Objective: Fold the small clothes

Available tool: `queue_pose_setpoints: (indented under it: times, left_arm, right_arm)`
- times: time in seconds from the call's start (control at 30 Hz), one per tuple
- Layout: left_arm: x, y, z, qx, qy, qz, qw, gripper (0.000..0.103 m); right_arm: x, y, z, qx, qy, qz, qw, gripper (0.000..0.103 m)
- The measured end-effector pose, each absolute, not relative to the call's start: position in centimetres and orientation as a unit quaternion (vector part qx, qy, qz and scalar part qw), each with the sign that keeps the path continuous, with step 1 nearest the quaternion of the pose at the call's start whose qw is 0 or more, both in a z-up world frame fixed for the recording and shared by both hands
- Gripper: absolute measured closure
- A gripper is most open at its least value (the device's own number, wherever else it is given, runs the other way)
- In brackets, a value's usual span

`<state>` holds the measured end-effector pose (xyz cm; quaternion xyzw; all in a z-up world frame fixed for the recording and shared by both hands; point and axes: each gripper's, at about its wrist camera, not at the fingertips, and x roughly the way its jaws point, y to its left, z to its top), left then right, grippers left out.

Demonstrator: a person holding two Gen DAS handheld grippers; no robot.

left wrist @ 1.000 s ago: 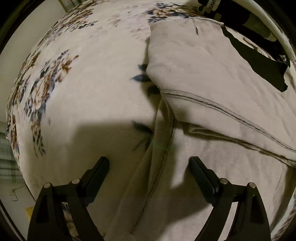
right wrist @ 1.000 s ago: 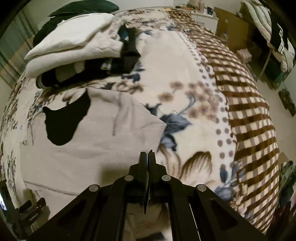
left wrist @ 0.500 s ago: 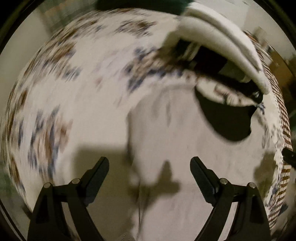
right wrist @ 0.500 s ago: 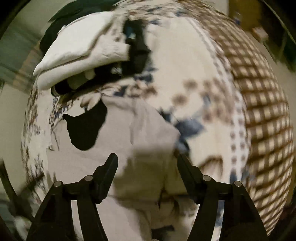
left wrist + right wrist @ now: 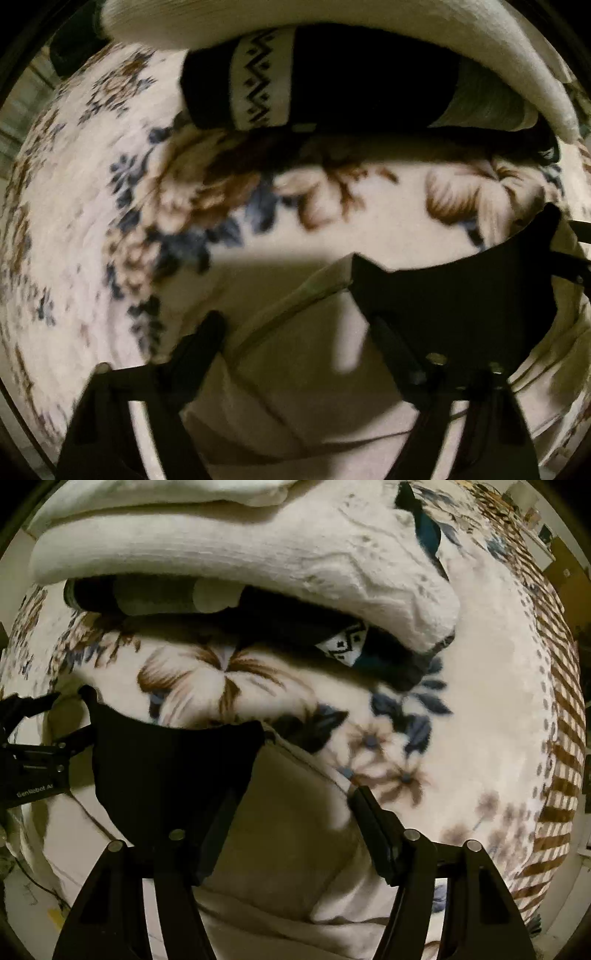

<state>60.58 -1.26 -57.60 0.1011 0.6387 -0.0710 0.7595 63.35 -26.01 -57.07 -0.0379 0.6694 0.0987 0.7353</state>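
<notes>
Both claws stood with their fingers spread and nothing between them. The left claw (image 5: 295, 332) and the right claw (image 5: 291, 805) hung low over the far edge of the beige garment (image 5: 295, 849), which lay flat on the floral blanket (image 5: 480, 720) of the bed, its black patch (image 5: 166, 768) at the top edge between the two claws. Just beyond it sat a stack of folded clothes (image 5: 221, 554), cream knit above dark pieces.

That garment looked light, limp and soft, likely to sag and crease wherever it was unsupported, and not slippery against the fleece. I judged the best hold to be a pinch on the far hem at each outer corner, one claw per side, so the edge would stay straight when drawn over.

A second earlier the right claw was clamped shut and the left sat back by a side seam; since then both had opened and travelled forward to the far edge, nearer the stack.
</notes>
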Motion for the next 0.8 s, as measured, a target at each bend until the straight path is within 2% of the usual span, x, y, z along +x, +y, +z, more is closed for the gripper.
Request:
queue_pose_setpoints:
  times: [0.03, 0.07, 0.1, 0.17, 0.23, 0.47, 0.8]
  left_arm:
    - [60.7, -1.3, -57.5, 0.099, 0.632, -0.084, 0.764, 0.065]
    - [60.6, -1.4, -57.4, 0.101, 0.628, -0.089, 0.767, 0.083]
    - [60.5, -1.5, -57.2, 0.105, 0.623, -0.092, 0.770, 0.096]
    - [60.2, -1.5, -57.0, 0.101, 0.616, -0.101, 0.775, 0.098]
    - [59.8, -1.4, -56.6, 0.103, 0.608, -0.104, 0.781, 0.099]
    - [57.8, 0.3, -53.3, 0.055, 0.581, -0.094, 0.806, 0.100]
    - [51.2, 1.4, -44.8, 0.000, 0.525, -0.081, 0.847, 0.100]
  right_arm:
    - [63.6, -26.0, -57.0, -0.035, 0.668, 0.097, 0.737, 0.065]
    - [63.8, -25.9, -56.9, -0.034, 0.668, 0.096, 0.737, 0.080]
    - [64.0, -25.8, -56.7, -0.034, 0.667, 0.095, 0.739, 0.086]
    - [64.2, -25.8, -56.2, -0.032, 0.663, 0.097, 0.742, 0.096]
    - [64.5, -25.6, -55.6, -0.030, 0.658, 0.100, 0.746, 0.098]
    - [63.3, -25.6, -51.8, -0.004, 0.631, 0.091, 0.771, 0.100]
    - [55.3, -27.8, -45.3, 0.066, 0.576, 0.073, 0.812, 0.100]
